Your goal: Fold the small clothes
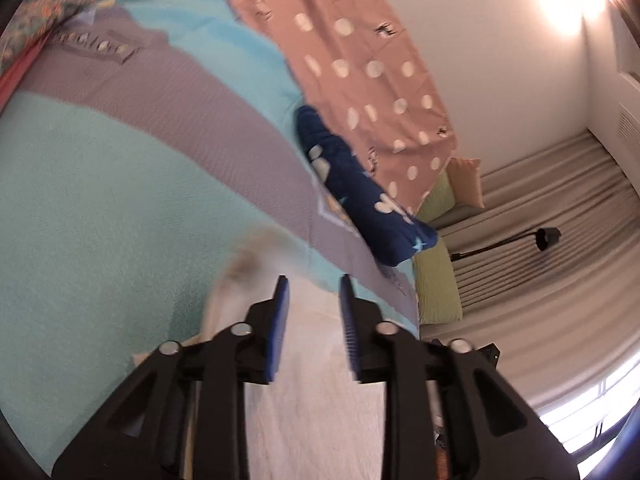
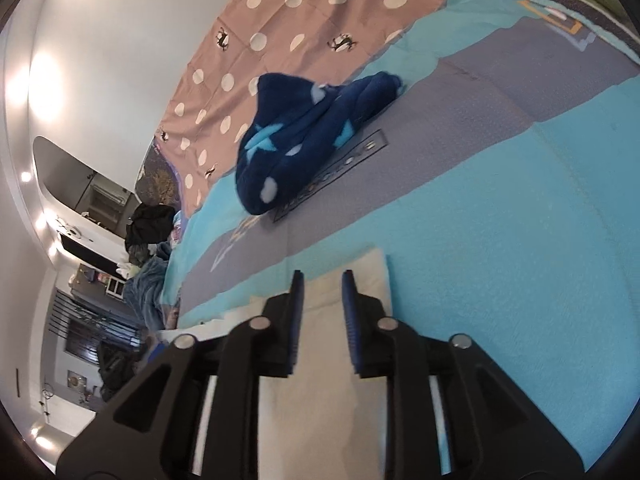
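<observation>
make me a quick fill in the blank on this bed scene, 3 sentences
1. The crumpled garment lying on the turquoise and grey bedspread is dark ____ with pale shapes.
2. The pink sheet beyond it is printed with white ____.
3. The cloth seen between the right gripper fingers is ____ in colour.

Missing words: blue; dots; cream

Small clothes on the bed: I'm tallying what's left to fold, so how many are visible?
2: a white garment below both grippers, a dark blue fleece piece beside the dotted sheet. Others may be hidden.

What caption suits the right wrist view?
Right gripper open above a cream cloth; dark blue garment beyond.
</observation>
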The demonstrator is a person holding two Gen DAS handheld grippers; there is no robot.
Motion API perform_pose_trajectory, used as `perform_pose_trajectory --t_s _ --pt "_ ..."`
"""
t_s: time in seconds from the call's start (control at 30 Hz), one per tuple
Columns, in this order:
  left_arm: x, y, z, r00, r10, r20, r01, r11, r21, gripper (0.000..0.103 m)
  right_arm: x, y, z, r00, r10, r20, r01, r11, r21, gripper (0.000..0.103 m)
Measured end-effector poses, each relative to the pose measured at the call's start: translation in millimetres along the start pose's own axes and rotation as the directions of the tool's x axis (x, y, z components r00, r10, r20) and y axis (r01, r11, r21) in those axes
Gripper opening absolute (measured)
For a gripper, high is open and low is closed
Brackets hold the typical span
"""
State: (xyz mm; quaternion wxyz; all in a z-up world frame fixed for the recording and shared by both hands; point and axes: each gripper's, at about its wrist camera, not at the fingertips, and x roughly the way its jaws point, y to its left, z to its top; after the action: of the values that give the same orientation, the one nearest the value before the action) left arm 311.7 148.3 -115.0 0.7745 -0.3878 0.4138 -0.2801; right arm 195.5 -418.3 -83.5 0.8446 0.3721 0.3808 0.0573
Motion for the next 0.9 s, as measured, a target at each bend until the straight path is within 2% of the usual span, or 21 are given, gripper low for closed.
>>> perform_pose_trajectory --t_s 0.03,0.1,0.17,0.23,0.3,0.47,0.5,0.53,0.57,0.6,0.7,0.77,0.83,0.87,0.9 --pt "-5 -1 0 1.0 -0.008 0.012 0.008 1.0 0.009 0.044 -2 -4 0 1.0 -0.007 0.001 0.007 1.0 0.002 0.023" --pt "-16 -4 2 0.999 0.003 0.039 -0.005 0.999 0.038 0.048 -5 -12 1 1.0 -0.023 0.0 0.023 1.0 0.011 0.023" --pt "-21 -6 4 0.998 0.048 0.043 -0.052 0.995 0.081 0.049 -5 -16 0 0.999 -0.038 -0.016 0.038 0.999 0.001 0.024" --pt "-19 -2 5 0.998 0.066 0.014 -0.067 0.994 0.088 0.049 -2 -17 -1 0.998 -0.045 -0.041 0.044 0.999 -0.014 0.029" --pt "-8 4 5 0.995 0.093 -0.032 -0.09 0.992 0.086 0.049 4 -16 -2 0.996 -0.054 -0.064 0.052 0.998 -0.028 0.038" --pt "20 13 5 0.984 0.138 -0.114 -0.127 0.987 0.103 0.049 23 -12 0 0.991 -0.053 -0.121 0.047 0.998 -0.052 0.04" --pt "22 13 5 0.983 0.14 -0.117 -0.127 0.986 0.107 0.048 26 -10 0 0.991 -0.056 -0.126 0.048 0.997 -0.066 0.023" --pt "25 12 6 0.983 0.135 -0.121 -0.121 0.986 0.116 0.033 27 -8 -1 0.991 -0.056 -0.125 0.046 0.996 -0.082 0.007" --pt "26 10 7 0.984 0.13 -0.126 -0.114 0.986 0.123 0.018 26 -5 -1 0.992 -0.056 -0.117 0.045 0.994 -0.098 0.002" --pt "26 7 7 0.984 0.123 -0.13 -0.106 0.986 0.132 0.0 23 -3 -1 0.994 -0.051 -0.1 0.041 0.994 -0.104 0.002" --pt "15 -18 6 0.992 0.101 -0.077 -0.082 0.972 0.219 0.0 -3 10 -2 1.0 -0.019 -0.004 0.018 0.988 -0.154 0.002" --pt "8 -35 6 0.995 0.084 -0.052 -0.067 0.962 0.266 0.0 -17 13 -2 1.0 0.003 0.028 0.002 0.988 -0.155 0.002" --pt "4 -42 8 0.994 0.108 -0.034 -0.094 0.952 0.29 0.0 -21 14 -2 1.0 -0.001 0.032 0.006 0.987 -0.16 0.002" --pt "3 -42 9 0.989 0.144 -0.022 -0.131 0.945 0.299 0.001 -19 14 -1 1.0 -0.016 0.025 0.02 0.986 -0.164 0.002" --pt "4 -38 10 0.983 0.183 -0.026 -0.167 0.938 0.304 0.017 -16 12 -2 1.0 -0.028 0.015 0.03 0.986 -0.164 0.002"
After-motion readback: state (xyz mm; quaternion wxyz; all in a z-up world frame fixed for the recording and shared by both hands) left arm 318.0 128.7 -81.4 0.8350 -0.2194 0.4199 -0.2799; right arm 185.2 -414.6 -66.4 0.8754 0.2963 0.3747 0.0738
